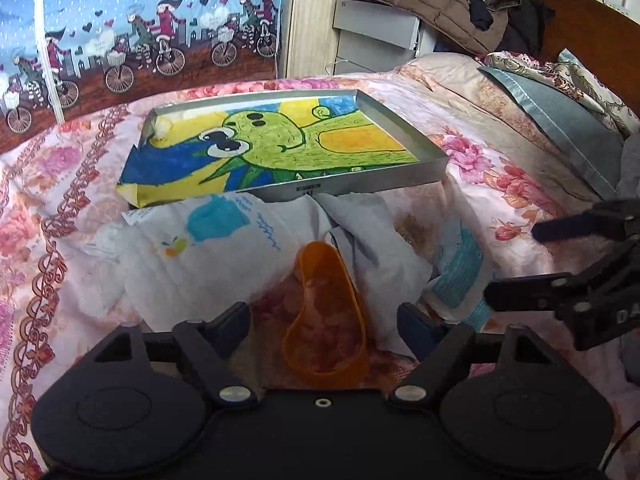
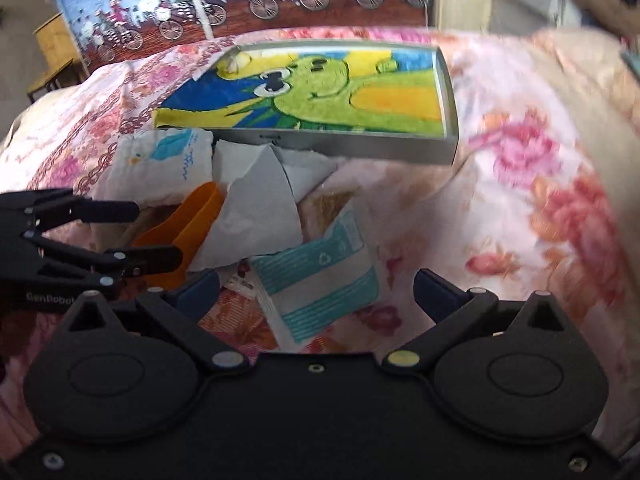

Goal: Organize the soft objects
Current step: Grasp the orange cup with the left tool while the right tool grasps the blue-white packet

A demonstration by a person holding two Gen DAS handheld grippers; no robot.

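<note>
An orange translucent soft piece [image 1: 325,320] lies on the floral bedspread [image 1: 52,184]. My left gripper [image 1: 326,322] is open around it, and its blue pads stand clear of both sides. My right gripper [image 2: 318,290] is open above a teal-striped white packet [image 2: 320,280]. In the left wrist view the right gripper [image 1: 520,258] shows at the right edge. In the right wrist view the left gripper [image 2: 154,236] reaches in beside the orange piece [image 2: 198,216]. A white packet with a blue print [image 1: 216,236] and a white cloth [image 2: 256,208] lie in front of a metal tray [image 1: 360,190] that holds a green cartoon towel [image 1: 280,140].
Pillows [image 1: 560,116] lie at the bed's right side below a wooden headboard [image 1: 580,12]. A pile of coats [image 1: 432,0] sits on a grey cabinet [image 1: 376,36] behind the bed. A curtain printed with bicycles [image 1: 140,40] hangs at the back left.
</note>
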